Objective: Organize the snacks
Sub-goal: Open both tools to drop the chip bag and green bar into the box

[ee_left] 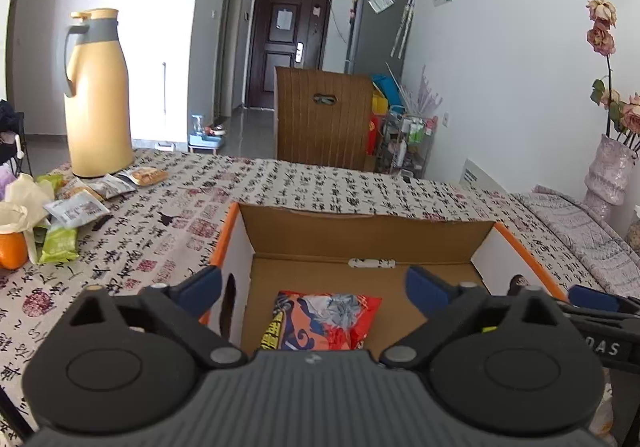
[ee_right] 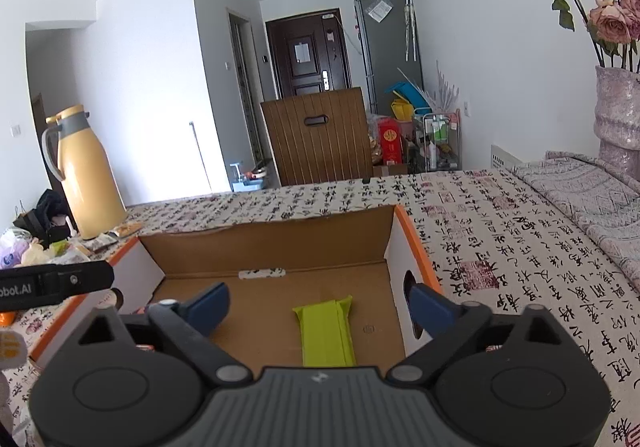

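Left wrist view looks down past the left gripper (ee_left: 314,283), whose blue pads are spread wide and hold nothing. Just beyond them, on the floor of the cardboard box (ee_left: 360,225), lies a red snack packet (ee_left: 326,321), flat, glossy and crinkled, with a blue-and-white picture and yellow lettering at its near end. From the right wrist view the right gripper (ee_right: 316,307) is likewise released and empty, poised over the same box; below it rests a lime-green packet (ee_right: 326,331), long and narrow, seam side up, lying lengthwise on the brown floor. I cannot tell how the two packets sit relative to each other, since each camera shows only one.

So two snacks appear to be in already, and the box has plenty of bare floor left. The box is open-topped, with white side walls trimmed in orange and an oval hand hole in each.

Farther off, to the left on the calligraphy tablecloth (ee_left: 280,183), the remaining snack pile (ee_left: 76,203) waits: several small packets, green, silver and tan, loosely scattered and overlapping, well apart from the box. An orange (ee_left: 12,251) and some crumpled paper sit beside them, and the yellow thermos jug (ee_left: 98,95) stands behind. By my reckoning the job is in its early part, with most of the pile yet to be carried over.
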Action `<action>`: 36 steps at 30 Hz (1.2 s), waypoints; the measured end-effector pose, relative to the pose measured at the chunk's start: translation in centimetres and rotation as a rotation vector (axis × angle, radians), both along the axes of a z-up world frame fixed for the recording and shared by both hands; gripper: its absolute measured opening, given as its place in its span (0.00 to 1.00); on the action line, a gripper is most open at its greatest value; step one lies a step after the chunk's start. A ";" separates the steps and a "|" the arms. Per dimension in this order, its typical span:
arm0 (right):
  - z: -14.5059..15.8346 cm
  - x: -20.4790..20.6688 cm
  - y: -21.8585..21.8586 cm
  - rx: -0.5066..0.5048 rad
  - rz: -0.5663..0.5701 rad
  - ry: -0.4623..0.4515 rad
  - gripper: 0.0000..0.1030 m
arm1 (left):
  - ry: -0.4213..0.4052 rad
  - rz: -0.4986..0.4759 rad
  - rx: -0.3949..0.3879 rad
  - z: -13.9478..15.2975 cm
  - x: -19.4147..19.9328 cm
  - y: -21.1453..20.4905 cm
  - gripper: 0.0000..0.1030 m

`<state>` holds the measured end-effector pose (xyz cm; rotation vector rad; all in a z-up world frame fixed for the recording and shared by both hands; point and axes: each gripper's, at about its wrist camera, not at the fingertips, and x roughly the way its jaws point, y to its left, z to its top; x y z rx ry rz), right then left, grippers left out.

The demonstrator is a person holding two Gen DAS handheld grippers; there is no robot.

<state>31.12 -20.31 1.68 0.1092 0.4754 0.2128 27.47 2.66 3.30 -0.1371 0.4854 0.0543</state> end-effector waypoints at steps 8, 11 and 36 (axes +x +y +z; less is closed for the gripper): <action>0.7 -0.4 0.2 -0.017 -0.006 -0.020 1.00 | -0.029 0.010 0.007 1.1 -0.9 -0.1 1.00; 1.4 -1.1 0.3 -0.028 -0.013 -0.040 1.00 | -0.046 0.017 0.013 1.8 -1.6 -0.2 1.00; 4.6 -12.4 -0.8 -0.063 -0.021 -0.087 1.00 | -0.088 0.034 0.074 4.1 -13.2 -0.5 1.00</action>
